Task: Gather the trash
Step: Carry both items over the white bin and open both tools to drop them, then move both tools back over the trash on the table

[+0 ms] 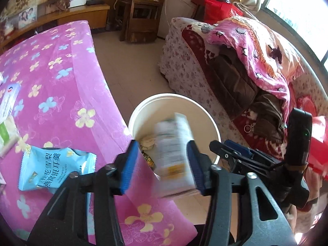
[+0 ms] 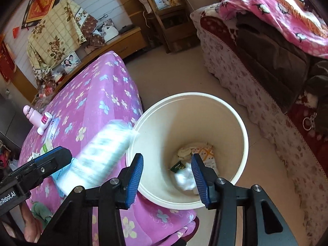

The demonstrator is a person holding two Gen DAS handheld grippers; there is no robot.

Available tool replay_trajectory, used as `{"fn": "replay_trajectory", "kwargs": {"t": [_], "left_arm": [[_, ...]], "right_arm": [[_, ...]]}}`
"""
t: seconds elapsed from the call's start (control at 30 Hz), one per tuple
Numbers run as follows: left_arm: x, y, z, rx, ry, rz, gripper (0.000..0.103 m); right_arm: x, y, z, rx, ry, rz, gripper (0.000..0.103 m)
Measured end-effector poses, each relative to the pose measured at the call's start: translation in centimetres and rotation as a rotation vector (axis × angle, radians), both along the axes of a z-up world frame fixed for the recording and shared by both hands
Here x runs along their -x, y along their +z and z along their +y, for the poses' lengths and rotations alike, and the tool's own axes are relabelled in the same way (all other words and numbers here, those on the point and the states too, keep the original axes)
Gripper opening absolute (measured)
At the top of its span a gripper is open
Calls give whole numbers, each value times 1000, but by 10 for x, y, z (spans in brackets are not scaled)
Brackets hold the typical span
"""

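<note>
Catches the left gripper (image 1: 162, 143) above the near rim of the white bin (image 2: 184, 119), blue pads spread with a blurred white printed box (image 1: 174, 153) loose between them. Leaves a clear gap between the box and the pad farther from the bin's centre; cannot tell whether the other pad touches it. Places the box over the bin's mouth at the table side, tilted, smeared by motion.

Finds the right gripper (image 2: 167, 157) directly over the bin's opening, jaws likewise apart and clamping nothing. Shows a blurred white crumpled wad (image 2: 184, 179) between those pads but clear of them, inside the bin against its near wall. Reveals earlier trash (image 2: 196, 152) on the bin's floor: pale wrappers and a small dark green packet.

Sets the bin on the tiled floor, hard against the table (image 1: 51, 71) draped in a pink flowered cloth. Spots a light blue snack packet (image 1: 55, 168) lying flat on that cloth near the bin's rim, and a pink bottle (image 2: 33, 117) well beyond it, at the table's far side from the bin. Frames a floral-covered sofa (image 1: 184, 71) across the floor, on the bin's other side.
</note>
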State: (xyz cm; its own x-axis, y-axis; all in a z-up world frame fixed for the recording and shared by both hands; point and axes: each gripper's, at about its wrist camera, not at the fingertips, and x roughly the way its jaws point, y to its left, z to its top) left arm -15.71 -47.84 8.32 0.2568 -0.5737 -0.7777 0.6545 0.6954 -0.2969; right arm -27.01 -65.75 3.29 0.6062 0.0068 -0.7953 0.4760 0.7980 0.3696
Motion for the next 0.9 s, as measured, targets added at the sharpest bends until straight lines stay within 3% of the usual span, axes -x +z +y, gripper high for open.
{"fn": "replay_trajectory", "kwargs": {"t": [0.4, 0.9], "left_arm": [[5, 6, 19, -42, 26, -47, 53], [16, 16, 57, -58, 51, -58, 53]], "right_arm": [[0, -6, 10, -36, 12, 12, 47], [-14, 10, 46, -42, 90, -4, 47]]}}
